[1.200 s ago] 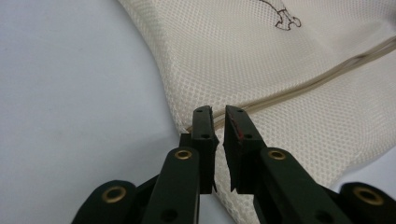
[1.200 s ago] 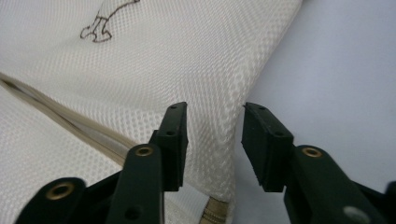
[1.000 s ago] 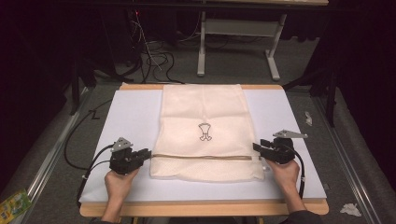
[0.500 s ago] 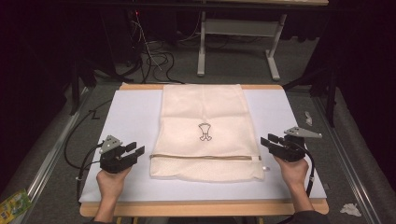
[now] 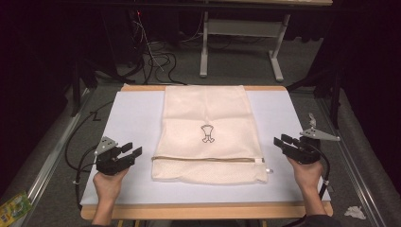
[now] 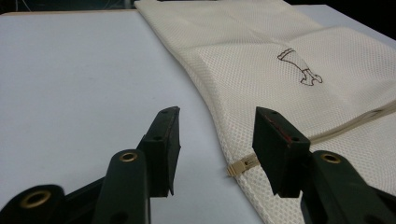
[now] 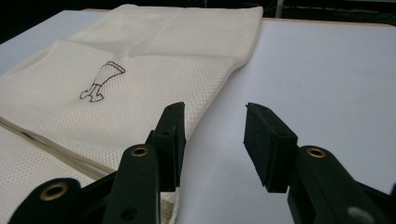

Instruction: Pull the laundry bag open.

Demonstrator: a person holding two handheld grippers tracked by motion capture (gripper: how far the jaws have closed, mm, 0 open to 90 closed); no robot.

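Mesh bag between 2 open grippers.

The bag lies flat down the middle of the mat, so nothing rises to block a pass over it; bare mat runs wide on both sides, from the far edge to the near one; the left gripper sits just off the bag's left edge, jaws apart with nothing between; the right gripper sits off the right edge, likewise empty; a cable loops off the mat's left side; only a thin strip stays free in front of the bag.
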